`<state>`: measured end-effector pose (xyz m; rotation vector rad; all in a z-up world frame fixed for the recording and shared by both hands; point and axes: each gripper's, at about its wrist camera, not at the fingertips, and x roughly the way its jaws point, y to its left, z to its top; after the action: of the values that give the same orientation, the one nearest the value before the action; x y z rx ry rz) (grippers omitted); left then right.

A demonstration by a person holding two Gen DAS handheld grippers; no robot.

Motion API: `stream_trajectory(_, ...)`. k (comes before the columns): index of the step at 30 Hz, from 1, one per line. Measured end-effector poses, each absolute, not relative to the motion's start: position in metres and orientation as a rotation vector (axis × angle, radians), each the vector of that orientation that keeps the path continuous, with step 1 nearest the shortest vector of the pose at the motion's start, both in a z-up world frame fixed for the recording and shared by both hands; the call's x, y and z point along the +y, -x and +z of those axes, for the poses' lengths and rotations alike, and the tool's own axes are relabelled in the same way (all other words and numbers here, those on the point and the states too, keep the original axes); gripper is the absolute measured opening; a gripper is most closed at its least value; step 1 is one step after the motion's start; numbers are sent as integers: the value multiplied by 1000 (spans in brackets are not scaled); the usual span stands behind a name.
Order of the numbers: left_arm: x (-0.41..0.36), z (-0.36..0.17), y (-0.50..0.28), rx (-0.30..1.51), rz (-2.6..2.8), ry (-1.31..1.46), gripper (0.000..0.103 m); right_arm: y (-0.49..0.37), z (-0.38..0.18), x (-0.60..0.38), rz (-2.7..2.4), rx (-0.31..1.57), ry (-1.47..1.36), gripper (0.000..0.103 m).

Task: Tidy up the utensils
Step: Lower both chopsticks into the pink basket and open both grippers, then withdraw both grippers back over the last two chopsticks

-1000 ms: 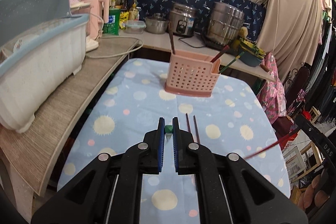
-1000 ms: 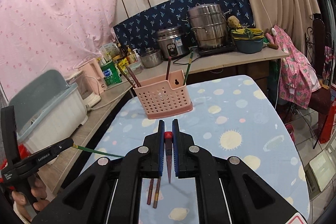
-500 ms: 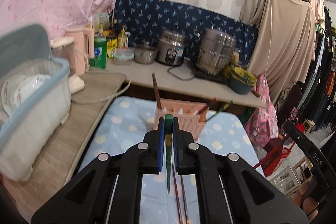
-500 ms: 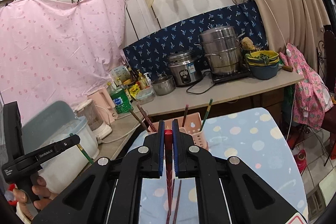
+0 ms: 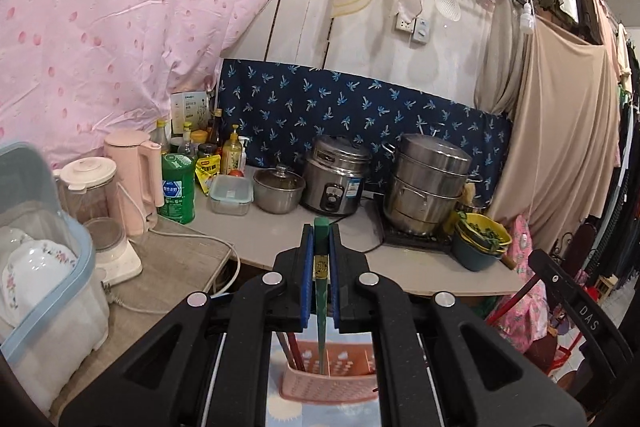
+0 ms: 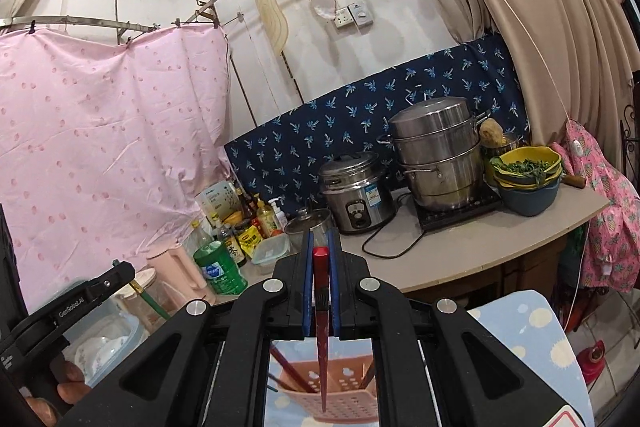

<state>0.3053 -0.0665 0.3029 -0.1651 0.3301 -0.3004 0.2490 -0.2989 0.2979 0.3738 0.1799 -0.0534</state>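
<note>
Counter (image 5: 256,239) along the wall carries, left to right, a kettle (image 5: 134,179), bottles (image 5: 178,187), lidded container (image 5: 231,194), small pot (image 5: 279,189), rice cooker (image 5: 335,179) and stacked steamer (image 5: 426,183) — bowls (image 5: 480,243) at the right end. A dish bin (image 5: 48,291) sits nearest on the left. Before the counter, lower down, a utensil basket (image 5: 328,375) stands on the table (image 6: 528,343) — chopsticks (image 6: 290,367) upright in it.

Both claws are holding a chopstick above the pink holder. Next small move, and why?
Probably lower both straight down. The left claw is shut on the green chopstick, the right claw on the red chopstick. Each tip hangs over the pink holder, which already holds other sticks, so opening now might drop one askew.
</note>
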Motion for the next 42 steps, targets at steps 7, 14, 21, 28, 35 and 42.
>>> stream_trajectory(7, -83, 264, -352, 394, -299, 160, 7, -302, 270, -311, -73, 213, -377, 7)
stream_trajectory(14, -88, 217, -368, 482, -294, 154, 7, -327, 219, -310, -71, 312, -364, 7)
stream_trajectory(21, -82, 208, -362, 511, -274, 159, 17, -314, 207, -312, -80, 333, -365, 11)
stream_trajectory(28, -79, 214, -330, 480, -260, 121, 35, -284, 221, -303, -63, 316, -334, 17)
stream_trajectory(35, -69, 214, -289, 482, -265, 92, 37, -239, 218, -290, -29, 334, -325, 19)
stream_trajectory(42, -51, 187, -247, 533, -251, 65, 37, -181, 192, -271, -4, 377, -312, 24)
